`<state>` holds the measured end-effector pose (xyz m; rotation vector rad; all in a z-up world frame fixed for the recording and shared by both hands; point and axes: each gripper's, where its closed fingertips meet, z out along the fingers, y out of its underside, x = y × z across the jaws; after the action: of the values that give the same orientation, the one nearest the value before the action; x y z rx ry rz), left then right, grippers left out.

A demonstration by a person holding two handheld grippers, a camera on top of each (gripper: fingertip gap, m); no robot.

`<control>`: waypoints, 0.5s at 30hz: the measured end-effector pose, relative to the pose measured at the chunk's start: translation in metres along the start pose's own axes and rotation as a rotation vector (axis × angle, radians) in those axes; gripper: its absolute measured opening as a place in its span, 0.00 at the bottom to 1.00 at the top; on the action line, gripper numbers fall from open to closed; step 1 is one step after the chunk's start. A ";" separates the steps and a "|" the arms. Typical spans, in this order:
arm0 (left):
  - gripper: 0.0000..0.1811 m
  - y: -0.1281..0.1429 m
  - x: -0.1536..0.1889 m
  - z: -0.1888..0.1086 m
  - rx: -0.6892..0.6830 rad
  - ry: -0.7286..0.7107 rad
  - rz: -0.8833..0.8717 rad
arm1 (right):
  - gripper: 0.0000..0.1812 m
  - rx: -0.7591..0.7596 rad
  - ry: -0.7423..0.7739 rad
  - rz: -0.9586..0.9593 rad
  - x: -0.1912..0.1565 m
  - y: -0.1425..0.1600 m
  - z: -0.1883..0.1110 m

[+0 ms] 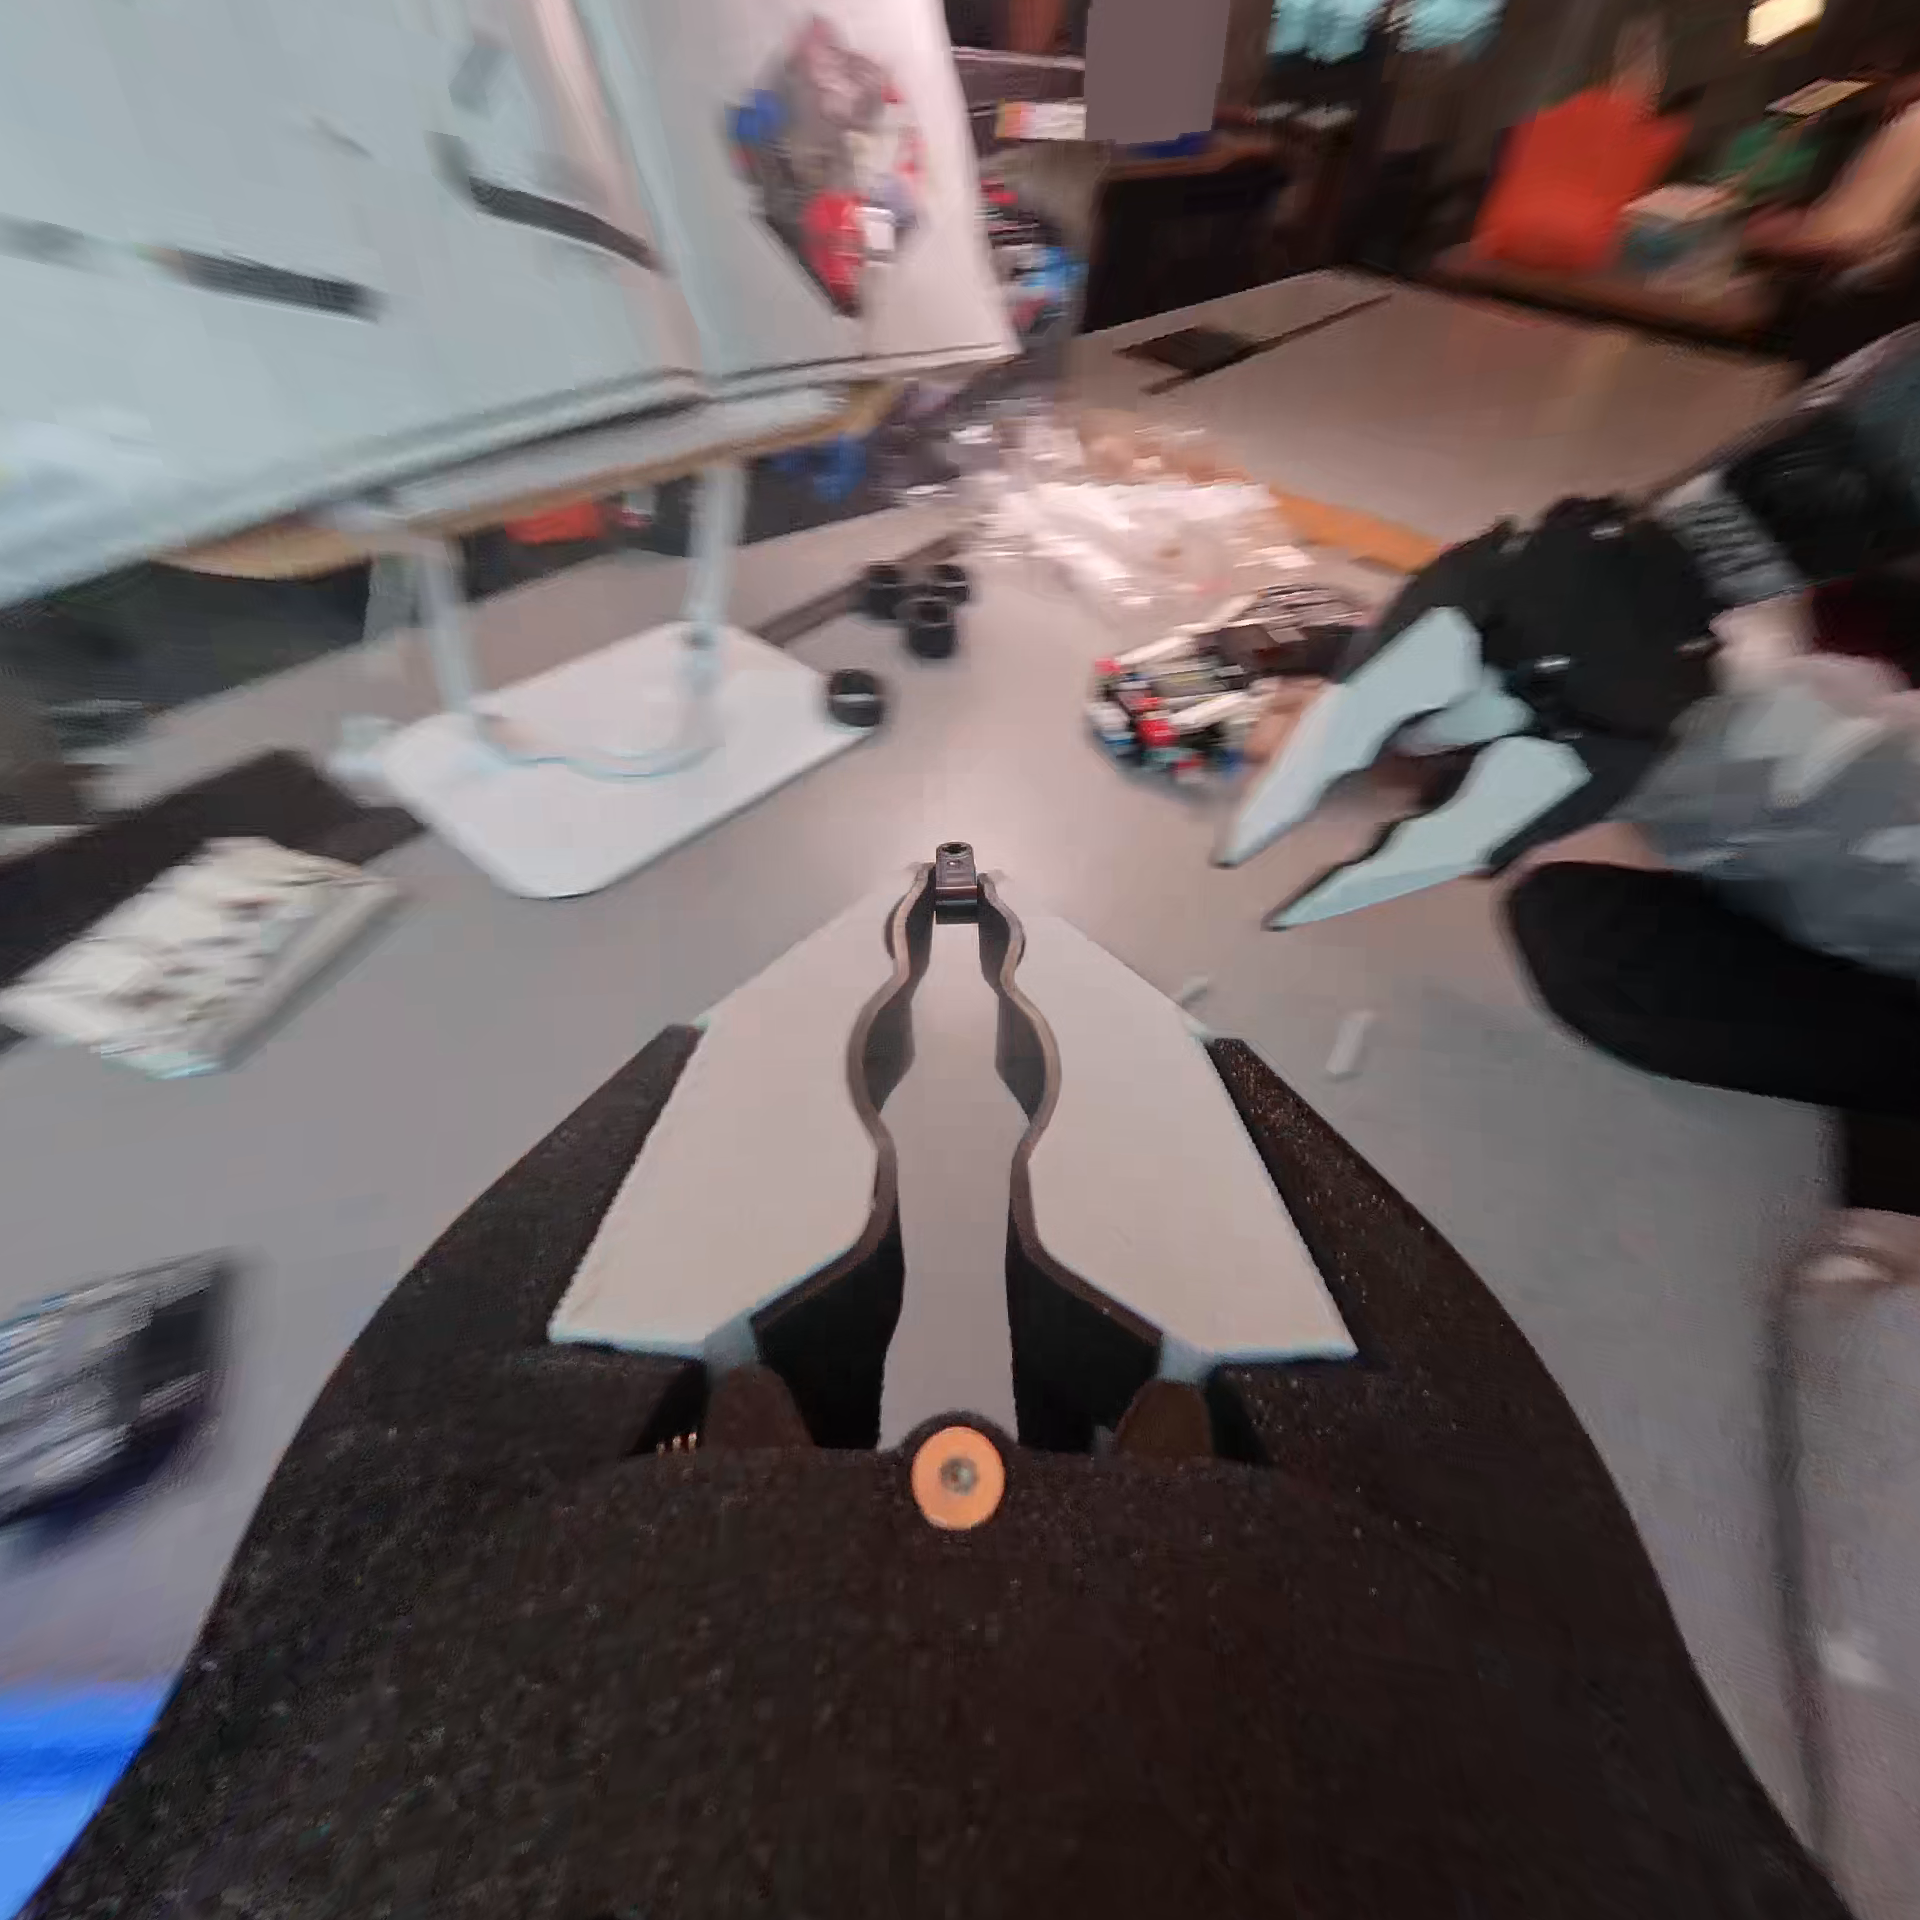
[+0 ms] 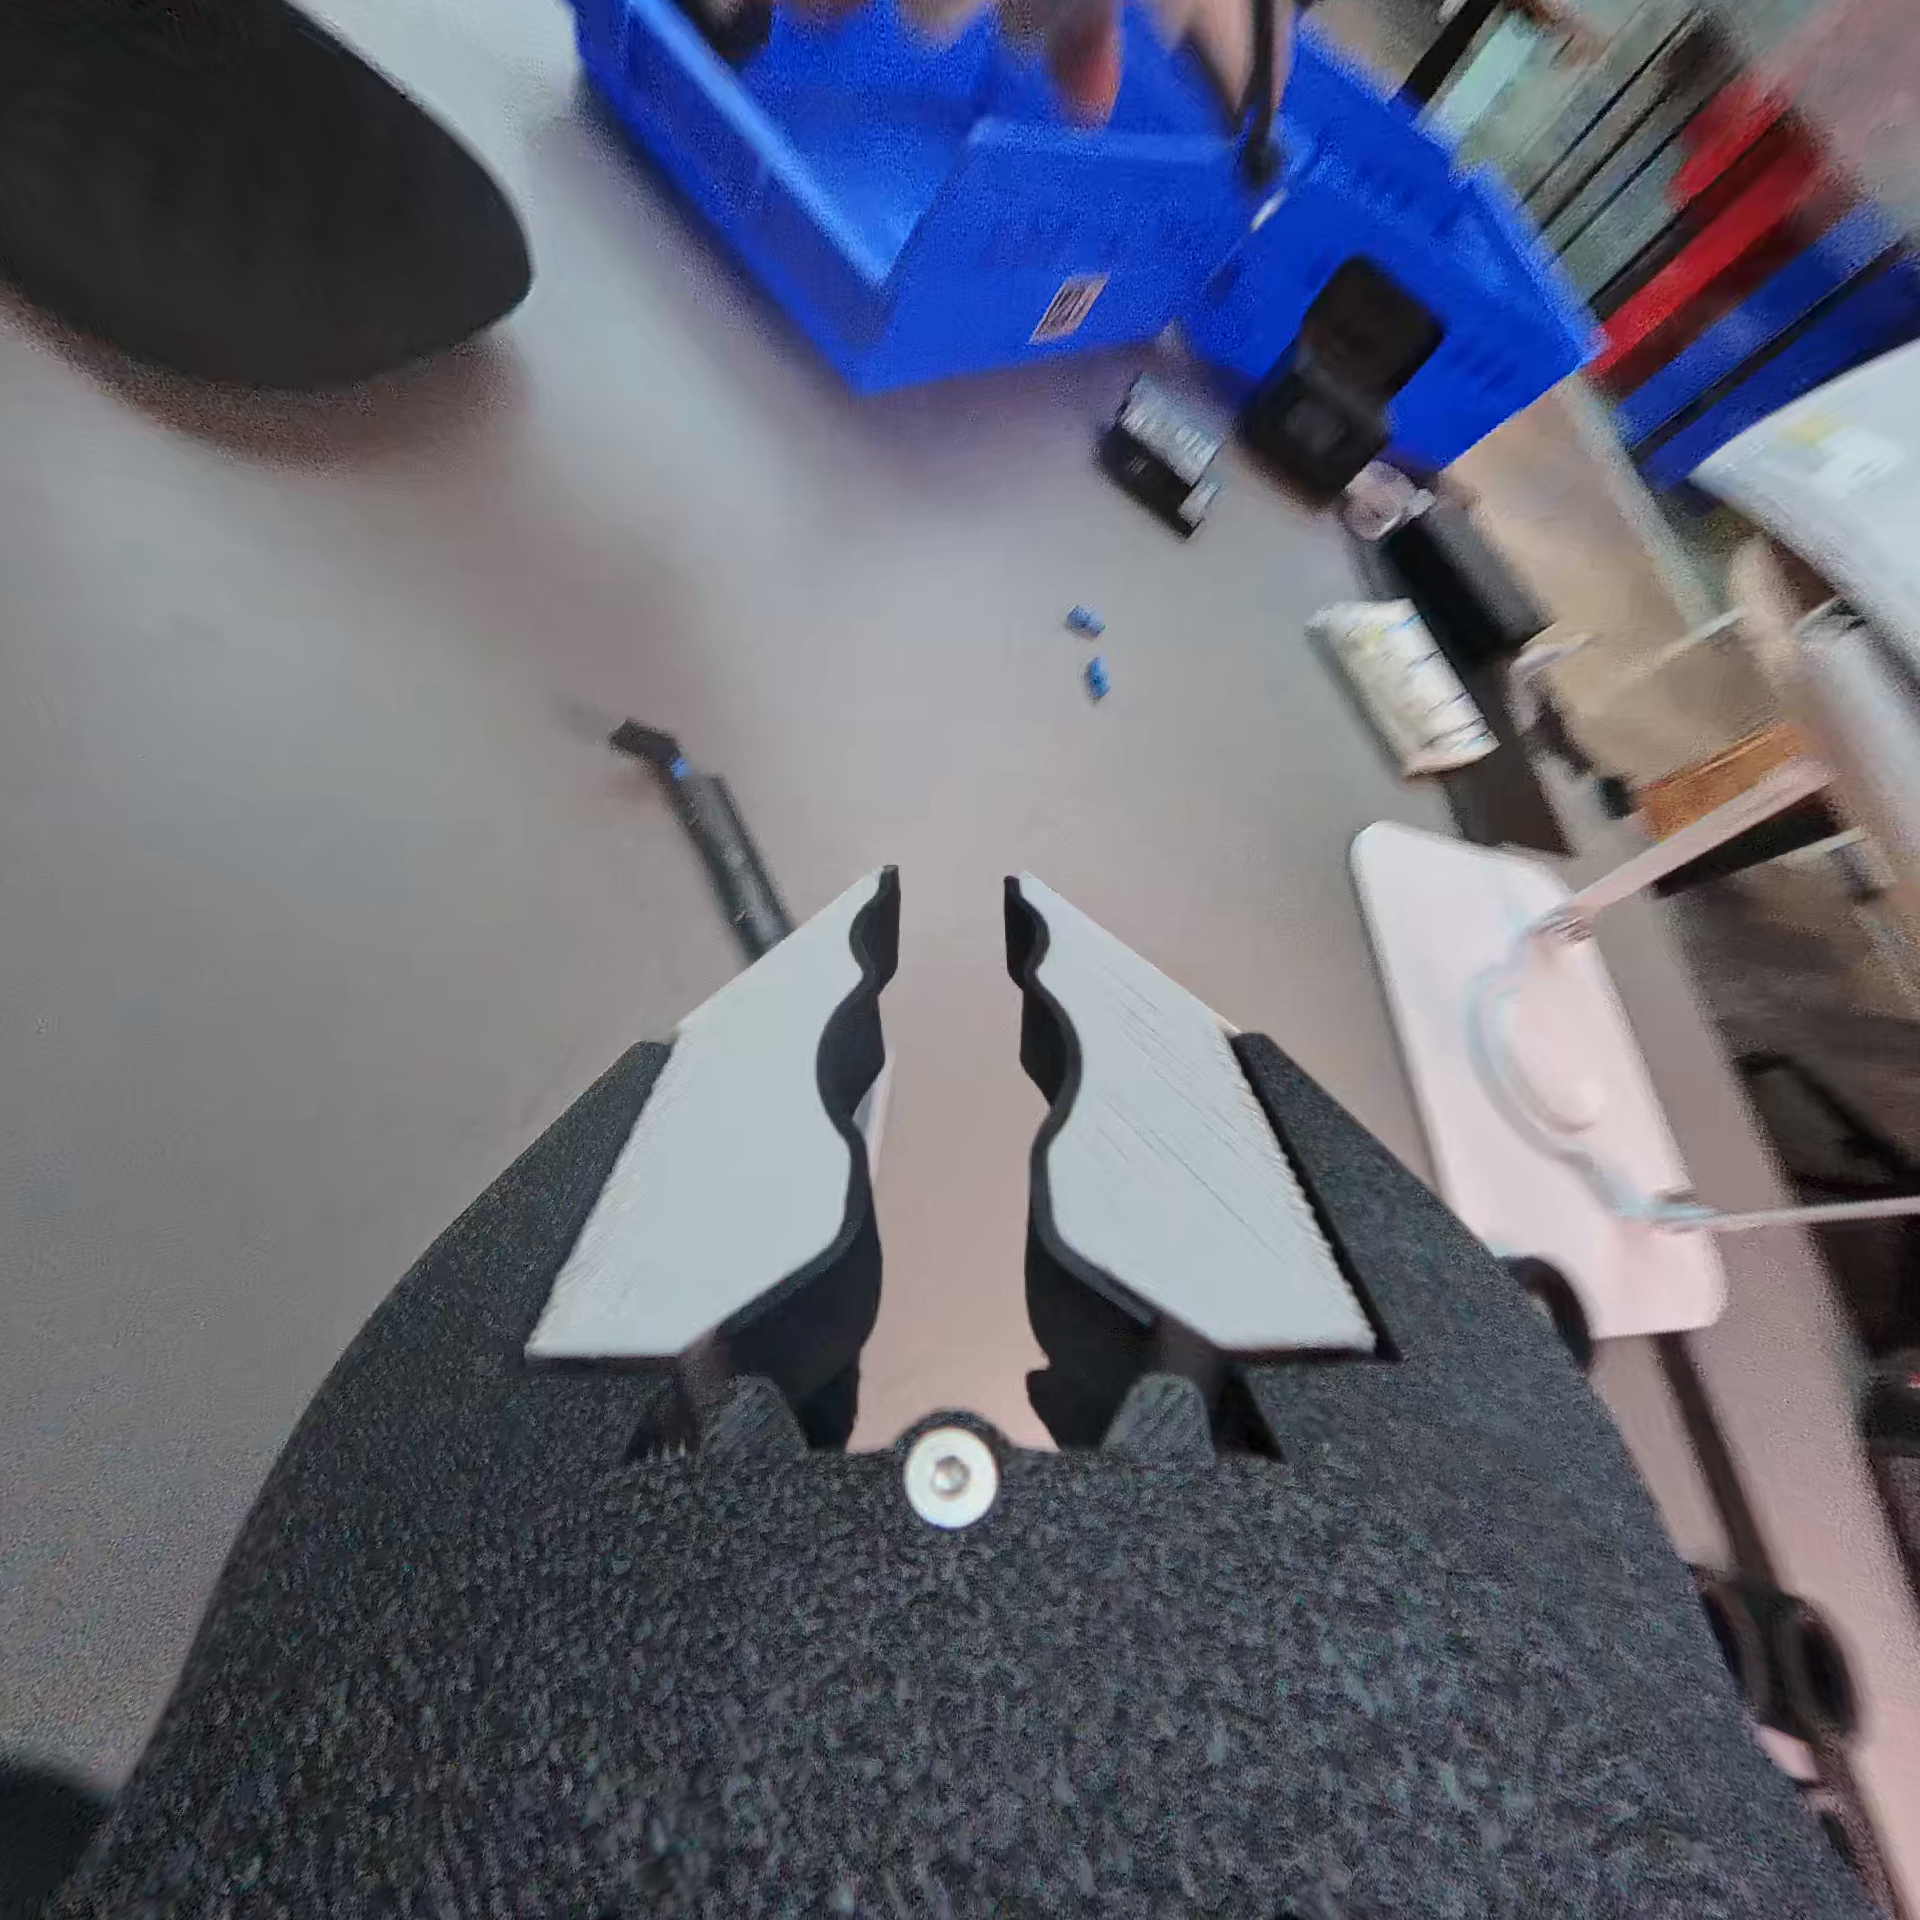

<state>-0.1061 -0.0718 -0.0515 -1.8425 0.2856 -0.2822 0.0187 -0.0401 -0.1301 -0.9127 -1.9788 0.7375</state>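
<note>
My left gripper (image 1: 952, 896) is shut on a small black part with a hole (image 1: 954, 869), pinched at the fingertips and held above the grey table (image 1: 520, 1091). My right gripper (image 2: 951, 883) is open and empty, hovering over the table; it also shows at the right of the left wrist view (image 1: 1252, 890), held by a person's hand. A black bent rod (image 2: 717, 831) lies on the table just left of its left finger. Two small blue pieces (image 2: 1086, 649) lie farther ahead.
A white stand base (image 1: 623, 758) (image 2: 1507, 1070) carries a tilted board. Black rings (image 1: 920, 603), a partly built brick model (image 1: 1216, 686), clear bags (image 1: 1122, 520) and a booklet (image 1: 197, 956) lie about. Blue bins (image 2: 987, 208) stand at the far side. The black bent rod (image 2: 717, 831) is about 10 cm from my right fingertips.
</note>
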 end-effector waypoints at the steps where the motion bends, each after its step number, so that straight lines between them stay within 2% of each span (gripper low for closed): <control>1: 0.03 0.000 -0.025 -0.023 -0.039 -0.162 0.085 | 0.11 -0.066 -0.082 0.061 -0.013 0.020 0.000; 2: 0.04 0.007 -0.049 -0.047 -0.108 -0.298 0.129 | 0.12 -0.115 -0.127 0.103 -0.022 0.036 0.002; 4: 0.04 0.033 -0.094 -0.093 -0.261 -0.527 0.098 | 0.12 -0.161 -0.173 0.129 -0.036 0.055 0.008; 7: 0.04 0.075 -0.126 -0.129 -0.382 -0.641 -0.042 | 0.14 -0.172 -0.199 0.149 -0.040 0.059 0.022; 9: 0.04 0.092 -0.134 -0.138 -0.430 -0.687 -0.066 | 0.15 -0.177 -0.227 0.155 -0.039 0.057 0.031; 11: 0.14 0.102 -0.136 -0.138 -0.450 -0.706 -0.076 | 0.17 -0.206 -0.270 0.156 -0.042 0.058 0.039; 13: 0.21 0.092 -0.135 -0.135 -0.394 -0.732 -0.033 | 0.17 -0.227 -0.302 0.141 -0.045 0.058 0.046; 15: 0.22 0.072 -0.120 -0.124 -0.308 -0.695 0.041 | 0.18 -0.230 -0.328 0.122 -0.050 0.053 0.053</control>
<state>-0.2641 -0.1631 -0.0912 -2.1093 -0.1259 0.4555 0.0114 -0.0587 -0.2175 -1.1126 -2.3499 0.7779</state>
